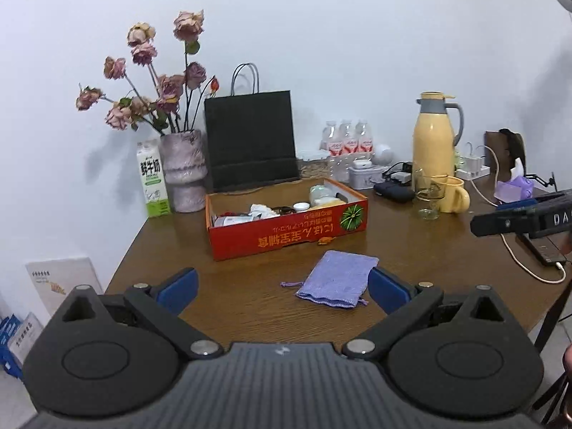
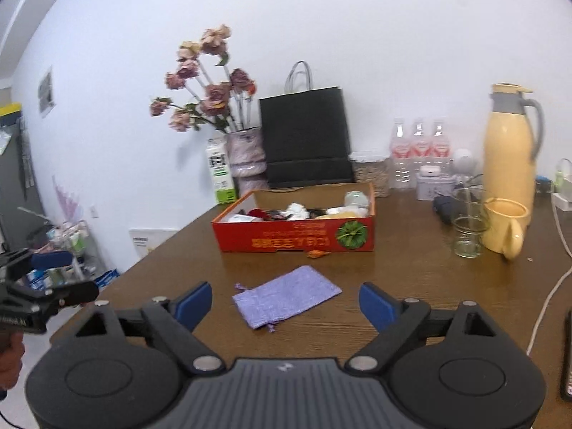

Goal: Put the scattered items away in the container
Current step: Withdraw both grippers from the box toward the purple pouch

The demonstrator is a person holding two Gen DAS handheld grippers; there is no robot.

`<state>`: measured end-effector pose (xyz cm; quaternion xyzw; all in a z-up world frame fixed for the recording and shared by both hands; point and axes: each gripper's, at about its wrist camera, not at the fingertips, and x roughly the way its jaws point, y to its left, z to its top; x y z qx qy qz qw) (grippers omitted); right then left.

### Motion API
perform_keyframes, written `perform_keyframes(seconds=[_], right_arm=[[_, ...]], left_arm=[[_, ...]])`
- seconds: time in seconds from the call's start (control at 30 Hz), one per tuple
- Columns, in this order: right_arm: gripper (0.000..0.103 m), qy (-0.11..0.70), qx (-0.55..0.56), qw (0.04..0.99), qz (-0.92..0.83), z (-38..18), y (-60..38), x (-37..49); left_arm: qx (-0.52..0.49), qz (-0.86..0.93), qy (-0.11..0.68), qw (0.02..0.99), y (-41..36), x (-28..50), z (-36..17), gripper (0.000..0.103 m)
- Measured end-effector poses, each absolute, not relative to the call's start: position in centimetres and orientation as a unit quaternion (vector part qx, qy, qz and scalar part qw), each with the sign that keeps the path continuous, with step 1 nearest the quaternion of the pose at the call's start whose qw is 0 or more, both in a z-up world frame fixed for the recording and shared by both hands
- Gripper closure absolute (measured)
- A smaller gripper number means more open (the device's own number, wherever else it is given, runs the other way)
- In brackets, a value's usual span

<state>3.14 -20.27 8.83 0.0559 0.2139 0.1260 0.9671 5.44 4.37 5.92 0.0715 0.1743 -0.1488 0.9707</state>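
Both tools spread and empty, I line my right tool [image 2: 286, 305] up on the pouch [image 2: 287, 295]; next, pinch it, then lift it into the box [image 2: 293, 239].

Lilac drawstring pouch [image 1: 336, 279] flat on table; small orange scrap [image 1: 325, 240] against red box [image 1: 286, 232], part-filled.

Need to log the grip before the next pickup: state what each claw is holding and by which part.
Nothing is held. The left claw and right claw both stand open and empty above the table; the purple pouch lies flat, ungripped.
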Motion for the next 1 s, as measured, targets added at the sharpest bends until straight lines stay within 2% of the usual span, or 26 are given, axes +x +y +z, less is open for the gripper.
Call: perform_keyframes(seconds=[0.3,0.5,0.8,1.0], right_arm=[[0.013,0.251,0.036,0.961,0.107,6.0,-19.8,2.9],[0.013,0.289,0.016,0.952,0.096,2.8,-19.2,2.9],[0.014,0.304,0.018,0.951,0.055,1.0,-18.1,11.7],[0.014,0.293,0.011,0.954,0.059,1.0,-16.9,20.0]], left_arm=[[-0.029,-0.132,0.241,0.961,5.4,5.3,3.4,0.0],[0.013,-0.124,0.266,0.956,3.4,7.6,0.5,0.0],[0.0,-0.142,0.321,0.936,0.6,14.1,-2.3,0.0],[0.017,-0.156,0.327,0.932,-1.1,18.9,-3.9,0.0]])
